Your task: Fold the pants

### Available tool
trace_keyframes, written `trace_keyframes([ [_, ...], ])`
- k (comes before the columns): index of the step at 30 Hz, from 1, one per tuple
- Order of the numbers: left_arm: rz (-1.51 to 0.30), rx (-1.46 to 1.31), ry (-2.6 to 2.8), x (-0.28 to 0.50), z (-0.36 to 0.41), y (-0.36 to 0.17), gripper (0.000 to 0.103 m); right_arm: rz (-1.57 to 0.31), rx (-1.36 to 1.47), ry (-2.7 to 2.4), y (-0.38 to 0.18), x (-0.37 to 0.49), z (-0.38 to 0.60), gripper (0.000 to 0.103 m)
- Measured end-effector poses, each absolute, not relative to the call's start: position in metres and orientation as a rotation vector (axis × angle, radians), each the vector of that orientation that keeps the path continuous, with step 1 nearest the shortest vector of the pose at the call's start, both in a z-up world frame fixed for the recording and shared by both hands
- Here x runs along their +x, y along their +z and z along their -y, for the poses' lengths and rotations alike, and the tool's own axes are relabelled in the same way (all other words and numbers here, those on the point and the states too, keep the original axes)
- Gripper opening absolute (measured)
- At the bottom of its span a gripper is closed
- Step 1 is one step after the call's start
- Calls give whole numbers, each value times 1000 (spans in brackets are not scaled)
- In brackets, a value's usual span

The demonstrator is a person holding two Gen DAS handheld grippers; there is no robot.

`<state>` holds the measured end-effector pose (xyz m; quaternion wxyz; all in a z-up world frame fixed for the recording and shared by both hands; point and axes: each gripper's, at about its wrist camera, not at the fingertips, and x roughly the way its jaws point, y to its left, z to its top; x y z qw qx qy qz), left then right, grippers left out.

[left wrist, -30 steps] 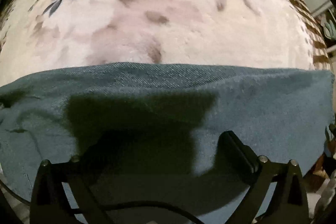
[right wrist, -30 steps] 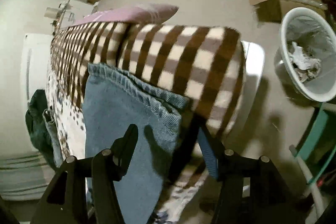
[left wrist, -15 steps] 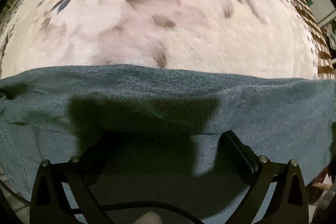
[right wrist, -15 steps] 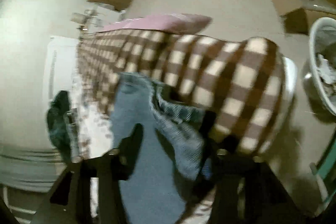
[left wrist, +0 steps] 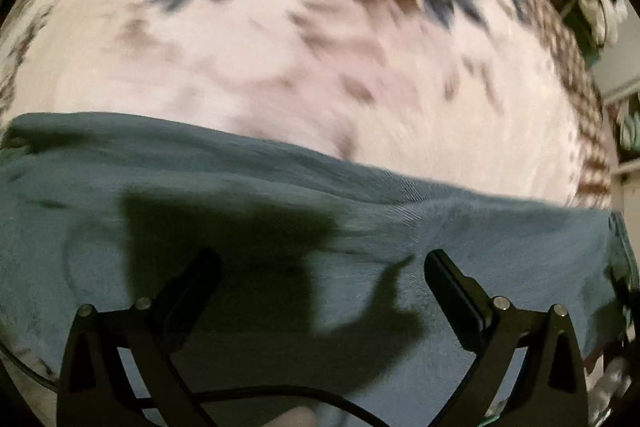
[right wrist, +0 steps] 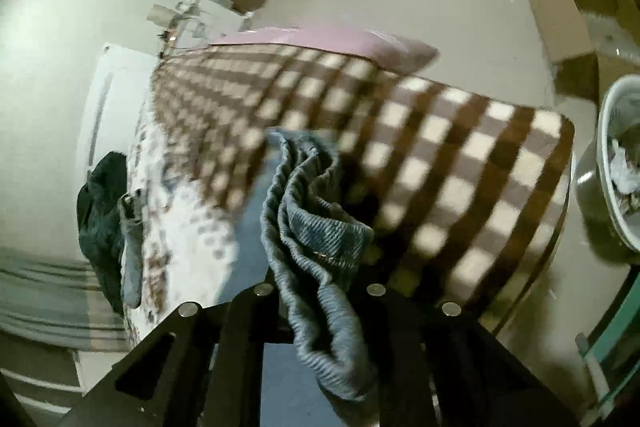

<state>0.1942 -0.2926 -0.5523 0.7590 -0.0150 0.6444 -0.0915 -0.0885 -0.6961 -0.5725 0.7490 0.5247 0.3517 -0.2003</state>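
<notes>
The blue denim pants [left wrist: 400, 227] lie spread across a fleece blanket on the bed. My left gripper [left wrist: 320, 275] is open just above the denim, its jaws wide apart, holding nothing. In the right wrist view my right gripper [right wrist: 320, 291] is shut on the bunched hem end of the pants [right wrist: 316, 227] and holds it lifted above the bed; the fingertips are hidden by the cloth.
A cream flowered blanket [left wrist: 300, 67] covers the bed, with a brown checked border [right wrist: 460, 167] hanging over the edge. A pink pillow [right wrist: 320, 41] lies at the far end. Dark clothes [right wrist: 104, 211] lie left. A white bin [right wrist: 620, 167] stands on the floor right.
My right gripper closed on the pant hem and lifted it, bunching the denim. My left gripper stayed open and shifted slightly over the pants.
</notes>
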Motion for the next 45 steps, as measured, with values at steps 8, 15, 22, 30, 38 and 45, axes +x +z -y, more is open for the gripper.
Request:
trace_keyframes([
  [8, -1313, -126, -160, 178, 188, -488, 103, -764, 937, -248, -463, -49, 581, 13],
  [15, -1305, -190, -50, 163, 80, -472, 103, -868, 807, -41, -452, -9, 417, 13],
  [22, -1313, -190, 30, 149, -10, -488, 103, -1048, 638, 70, -524, 15, 268, 13],
  [30, -1366, -215, 86, 141, -49, -522, 103, -1253, 452, 27, -591, 45, 181, 24],
  [38, -1398, -298, 31, 156, -18, -531, 103, -1196, 635, -11, -561, 29, 254, 66],
  [45, -1457, -169, -159, 194, 54, -562, 96, -1285, 601, -222, -583, 22, 317, 66],
])
